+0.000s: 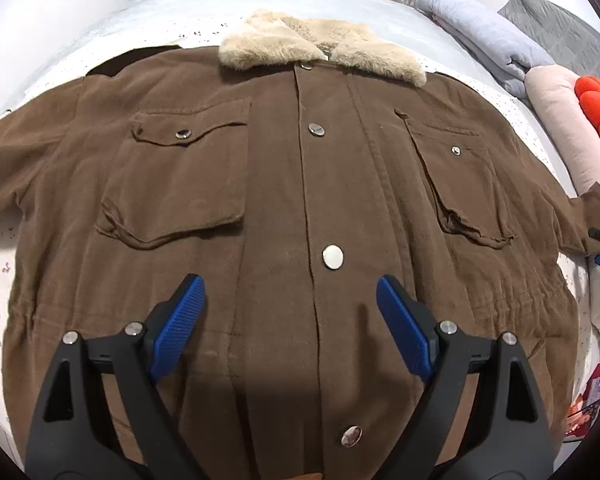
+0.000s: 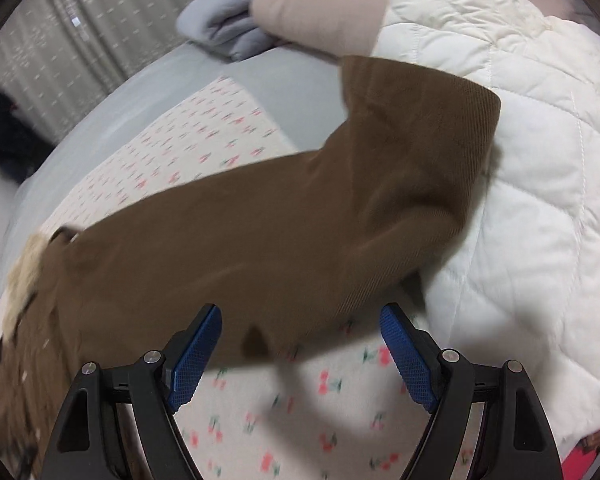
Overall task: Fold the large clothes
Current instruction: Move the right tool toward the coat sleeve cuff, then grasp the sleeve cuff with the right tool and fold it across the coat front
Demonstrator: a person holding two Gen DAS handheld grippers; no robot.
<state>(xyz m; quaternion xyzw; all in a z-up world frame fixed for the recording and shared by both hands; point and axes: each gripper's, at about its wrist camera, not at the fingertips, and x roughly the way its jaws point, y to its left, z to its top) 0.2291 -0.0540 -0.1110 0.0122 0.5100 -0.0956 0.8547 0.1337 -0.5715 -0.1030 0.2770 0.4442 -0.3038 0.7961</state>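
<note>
one brown jacket [image 1: 280, 184] flat, buttoned, fur collar [image 1: 320, 52]; both grippers' jaws spread, holding nothing

In the left wrist view the jacket [image 1: 284, 208] lies flat on the bed [image 1: 100, 24], its collar [image 1: 320, 50] at 12 o'clock and its sleeves reaching toward 9 and 3 o'clock. The left gripper [image 1: 290, 312] hangs above the jacket's front toward 6 o'clock, while a folded blanket [image 1: 484, 36] and a pillow [image 1: 560, 120] lie at 2 o'clock. In the right wrist view the sleeve [image 2: 300, 232] runs from 8 toward 1 o'clock, its cuff on a quilted cover [image 2: 540, 180] at 3 o'clock, and the right gripper [image 2: 300, 344] sits at 6 o'clock over the sleeve's near edge
</note>
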